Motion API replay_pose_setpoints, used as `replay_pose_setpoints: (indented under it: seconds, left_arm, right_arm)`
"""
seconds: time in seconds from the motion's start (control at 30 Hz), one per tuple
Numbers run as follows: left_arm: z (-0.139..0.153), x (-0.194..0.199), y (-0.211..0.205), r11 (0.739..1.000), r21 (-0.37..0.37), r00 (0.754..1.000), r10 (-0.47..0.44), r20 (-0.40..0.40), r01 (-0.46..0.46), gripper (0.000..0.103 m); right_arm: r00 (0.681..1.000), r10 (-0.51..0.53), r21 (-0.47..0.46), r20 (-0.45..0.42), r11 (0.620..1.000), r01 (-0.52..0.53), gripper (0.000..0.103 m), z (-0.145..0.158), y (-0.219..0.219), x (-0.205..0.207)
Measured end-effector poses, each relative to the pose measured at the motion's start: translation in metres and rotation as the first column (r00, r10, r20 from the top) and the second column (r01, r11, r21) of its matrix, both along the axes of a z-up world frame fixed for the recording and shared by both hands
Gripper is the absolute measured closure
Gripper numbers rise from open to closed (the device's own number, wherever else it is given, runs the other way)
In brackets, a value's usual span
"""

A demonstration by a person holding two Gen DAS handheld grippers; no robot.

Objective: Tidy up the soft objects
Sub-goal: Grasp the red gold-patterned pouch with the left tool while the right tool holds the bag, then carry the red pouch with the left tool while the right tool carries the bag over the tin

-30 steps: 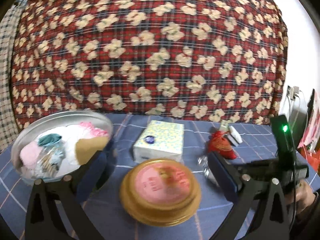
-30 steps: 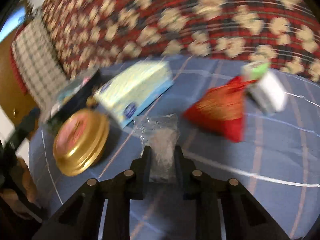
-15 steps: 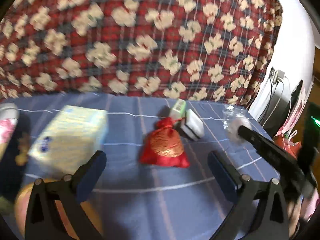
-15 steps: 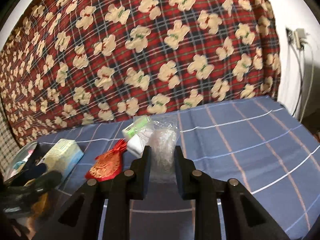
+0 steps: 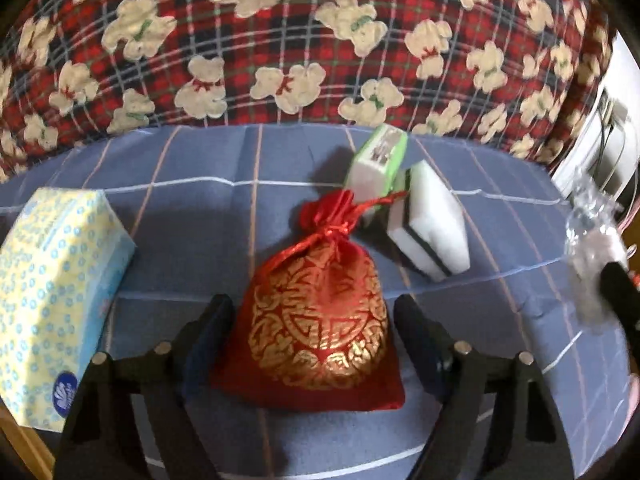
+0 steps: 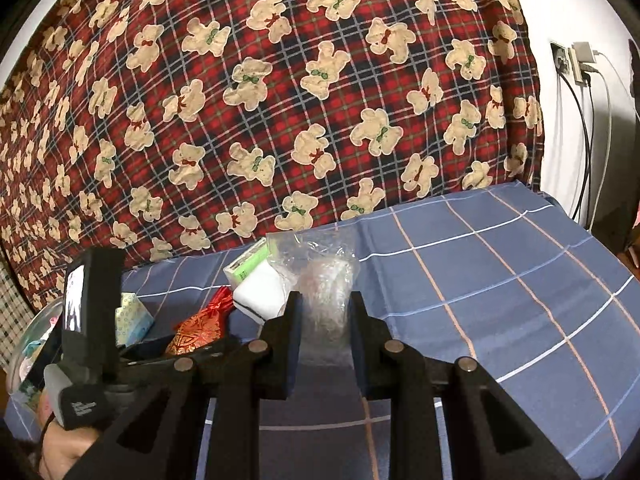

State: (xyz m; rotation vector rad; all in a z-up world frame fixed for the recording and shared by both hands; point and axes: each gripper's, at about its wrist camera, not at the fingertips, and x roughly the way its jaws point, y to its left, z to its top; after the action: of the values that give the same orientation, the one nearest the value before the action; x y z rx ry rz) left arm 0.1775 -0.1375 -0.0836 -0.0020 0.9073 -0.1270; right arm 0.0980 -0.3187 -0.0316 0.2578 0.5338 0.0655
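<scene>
Left gripper (image 5: 312, 344) straddles the red pouch (image 5: 320, 320) beside the tissue box (image 5: 52, 292), jaws closing, not yet touching. Right gripper (image 6: 324, 320) pinches a clear bag (image 6: 324, 296). Next: grip the pouch, then lift.

This looks like a lived-in home. A teddy-bear plaid blanket (image 6: 280, 100) hangs behind a counter under a blue checked cloth (image 6: 500, 280). A tissue box (image 5: 52, 288) sits there, and chargers fill a wall socket (image 6: 576, 64).
</scene>
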Motion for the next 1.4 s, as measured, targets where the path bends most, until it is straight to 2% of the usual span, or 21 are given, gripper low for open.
replay_pose_setpoints:
  seconds: [0.07, 0.2, 0.3, 0.37, 0.47, 0.57, 0.83, 1.13, 1.4]
  left_arm:
    - [-0.001, 0.000, -0.001, 1.000, 0.016, 1.000, -0.004, -0.004, 0.004, 0.026]
    - [0.001, -0.001, 0.003, 0.999, 0.035, 1.000, -0.002, 0.006, 0.002, 0.056]
    - [0.002, -0.005, 0.007, 1.000, 0.020, 1.000, -0.015, 0.011, 0.014, 0.068]
    - [0.005, -0.007, 0.009, 1.000, 0.009, 0.999, -0.021, 0.024, 0.021, 0.071]
    - [0.016, -0.023, 0.011, 1.000, 0.007, 0.995, -0.024, 0.101, 0.024, 0.072]
    - [0.029, -0.045, 0.009, 0.997, 0.059, 0.979, -0.050, 0.196, 0.039, 0.072]
    - [0.048, -0.099, 0.017, 0.995, 0.061, 0.946, -0.090, 0.311, 0.074, 0.072]
    - [0.054, -0.133, 0.042, 0.997, 0.048, 0.933, -0.067, 0.354, 0.054, 0.072]
    - [0.060, -0.159, 0.058, 0.997, 0.058, 0.918, -0.075, 0.389, 0.057, 0.072]
  right_arm:
    - [1.000, 0.002, -0.005, -0.002, 1.000, -0.002, 0.078, 0.000, 0.001, 0.000]
    - [1.000, 0.005, -0.002, -0.011, 1.000, -0.005, 0.078, -0.003, 0.001, 0.002]
    - [1.000, 0.001, 0.000, -0.012, 1.000, -0.001, 0.078, -0.004, 0.000, 0.002]
    - [1.000, -0.002, -0.001, -0.007, 1.000, 0.002, 0.078, -0.004, 0.000, 0.001]
    - [1.000, -0.007, 0.000, 0.006, 1.000, 0.007, 0.078, -0.003, -0.001, 0.000]
    - [1.000, -0.008, 0.005, 0.020, 1.000, 0.007, 0.078, -0.001, -0.002, -0.002]
    - [0.998, -0.014, -0.021, 0.063, 1.000, 0.015, 0.078, 0.003, 0.003, -0.009]
    - [0.994, -0.054, -0.036, 0.096, 0.998, 0.057, 0.079, 0.006, 0.016, -0.023]
    - [0.990, -0.051, -0.160, 0.130, 0.985, 0.072, 0.079, 0.009, 0.046, -0.037]
